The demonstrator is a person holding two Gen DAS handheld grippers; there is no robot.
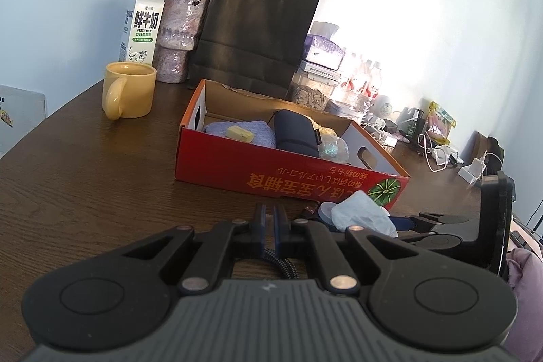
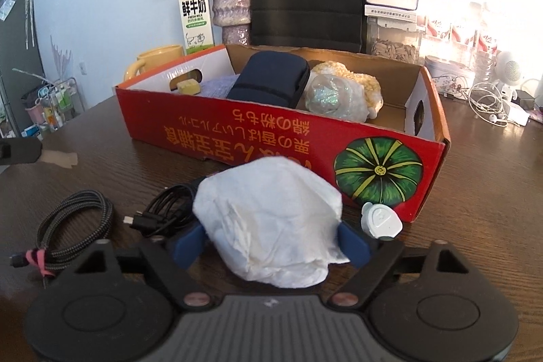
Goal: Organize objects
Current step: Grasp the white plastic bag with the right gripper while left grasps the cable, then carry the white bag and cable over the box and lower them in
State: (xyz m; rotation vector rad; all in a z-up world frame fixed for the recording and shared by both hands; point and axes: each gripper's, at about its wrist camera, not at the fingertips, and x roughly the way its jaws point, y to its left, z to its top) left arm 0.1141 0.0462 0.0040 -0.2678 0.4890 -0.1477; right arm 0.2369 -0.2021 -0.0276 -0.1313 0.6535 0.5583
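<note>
1. Crumpled white tissue (image 2: 271, 226) lies nearest the lens, between the blue pads of the right tool (image 2: 271, 246). The pads stand wide, one on each side of the wad, and appear to touch or lightly pinch it; a firm grip cannot be confirmed.
2. The left tool (image 1: 270, 226) is held low over the bench (image 1: 85, 185), its pads drawn almost together with nothing between them.
3. The red cardboard box (image 2: 237, 138) stands just behind the tissue. It already holds a navy pouch (image 2: 268, 80), a lilac cloth (image 1: 244, 129), a yellow block (image 2: 187, 87) and a wrapped glittery item (image 2: 332, 97).
4. The step in hand is judged to be the grasp of the tissue.
5. The pads are to be closed slowly until the wad is compressed, since soft paper may slip or tear.
6. The small white plastic piece (image 2: 381, 221) just right of the wad and the black cable (image 2: 163, 209) just left of it are to be kept clear of the pads.
7. The braided cable (image 2: 71, 226) stays on the bench, well to the left.
8. The wad is to be lifted above the near box wall before any forward travel.
</note>
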